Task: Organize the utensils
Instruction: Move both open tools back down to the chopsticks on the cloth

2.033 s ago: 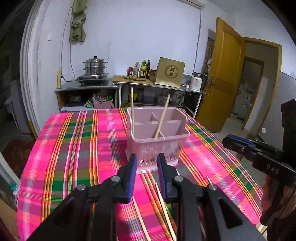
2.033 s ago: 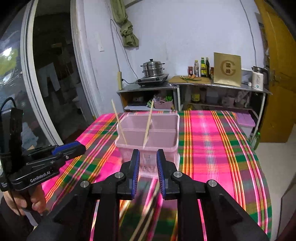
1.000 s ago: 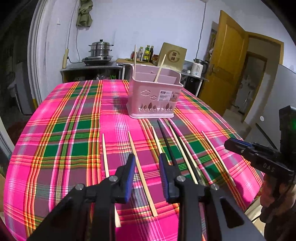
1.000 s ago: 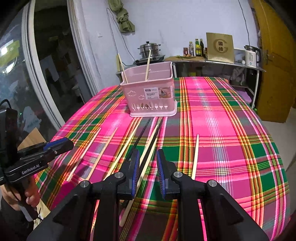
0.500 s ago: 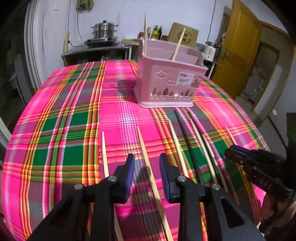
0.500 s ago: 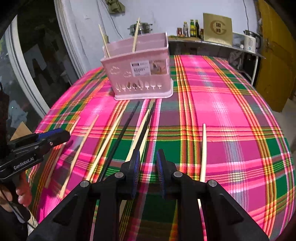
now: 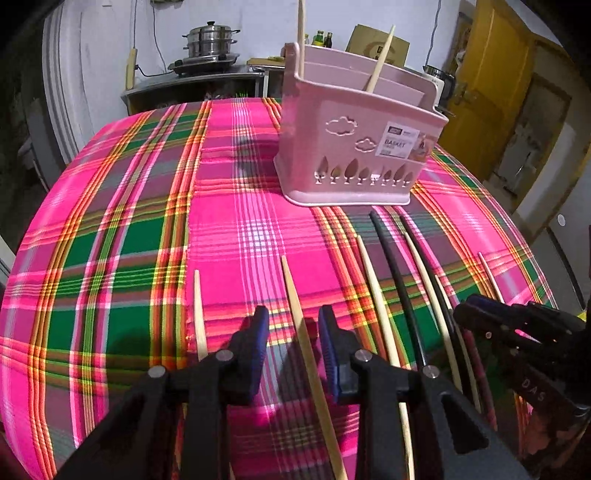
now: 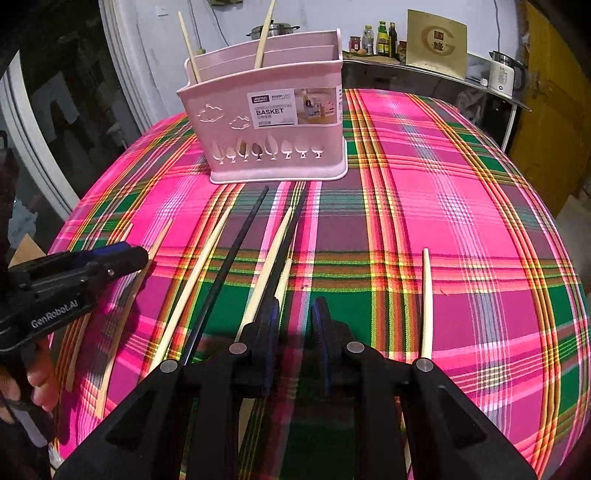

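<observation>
- My left gripper [image 7: 293,338] hovers low over the plaid tablecloth [image 7: 122,243], jaws apart, a pale chopstick [image 7: 295,314] lying on the cloth right in the gap, neither pad pressing on it.
- Another pale stick [image 7: 198,314] lies just to its left.
- My right gripper [image 8: 293,321] is angled down too, jaws apart with only cloth between them; a pale chopstick [image 8: 267,266] and a black chopstick [image 8: 225,269] run under its left finger.
- One lone pale stick [image 8: 427,299] lies off to its right, apart from the rest.
- The pink basket [image 8: 273,125] stands upright at the far end of the row, two chopsticks [image 8: 264,35] already poking out of it.
- My hand [image 8: 33,384] shows at the edge, gripping the left tool.
</observation>
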The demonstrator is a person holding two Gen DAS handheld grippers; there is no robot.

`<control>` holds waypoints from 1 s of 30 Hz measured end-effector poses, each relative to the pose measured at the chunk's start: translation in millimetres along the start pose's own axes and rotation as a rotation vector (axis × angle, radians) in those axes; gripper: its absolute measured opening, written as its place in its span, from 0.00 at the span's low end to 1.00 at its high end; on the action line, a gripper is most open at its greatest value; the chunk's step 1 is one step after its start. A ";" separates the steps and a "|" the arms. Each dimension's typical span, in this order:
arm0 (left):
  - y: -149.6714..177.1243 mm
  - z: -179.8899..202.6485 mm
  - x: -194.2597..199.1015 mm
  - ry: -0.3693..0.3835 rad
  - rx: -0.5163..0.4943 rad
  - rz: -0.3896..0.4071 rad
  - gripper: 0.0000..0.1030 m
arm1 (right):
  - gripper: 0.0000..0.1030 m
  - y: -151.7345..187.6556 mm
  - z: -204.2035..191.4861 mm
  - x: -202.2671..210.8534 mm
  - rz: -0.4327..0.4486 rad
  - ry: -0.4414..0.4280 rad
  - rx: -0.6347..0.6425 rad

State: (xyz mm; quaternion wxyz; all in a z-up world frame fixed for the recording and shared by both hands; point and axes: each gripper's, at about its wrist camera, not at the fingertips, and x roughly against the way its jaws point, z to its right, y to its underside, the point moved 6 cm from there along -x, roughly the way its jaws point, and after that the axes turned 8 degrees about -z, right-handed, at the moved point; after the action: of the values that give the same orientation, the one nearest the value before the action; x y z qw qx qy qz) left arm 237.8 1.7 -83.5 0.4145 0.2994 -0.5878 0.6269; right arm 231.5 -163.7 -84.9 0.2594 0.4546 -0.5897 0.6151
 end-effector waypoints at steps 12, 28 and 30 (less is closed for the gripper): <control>0.4 0.1 -4.1 -0.015 -0.006 -0.013 0.28 | 0.19 2.6 -4.7 -0.4 -0.016 0.027 0.034; -1.4 1.5 -8.3 -0.034 -0.022 -0.021 0.28 | 0.13 3.8 -8.3 -4.1 -0.034 0.075 0.078; -3.4 1.8 -9.4 -0.039 -0.023 -0.027 0.28 | 0.12 -0.5 -8.0 -6.2 -0.040 0.073 0.076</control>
State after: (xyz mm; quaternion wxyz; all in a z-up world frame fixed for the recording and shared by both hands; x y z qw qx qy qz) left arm 245.0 -1.8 -89.8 0.4148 0.3146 -0.5987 0.6087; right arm 232.7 -154.6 -89.1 0.2758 0.4530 -0.5467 0.6479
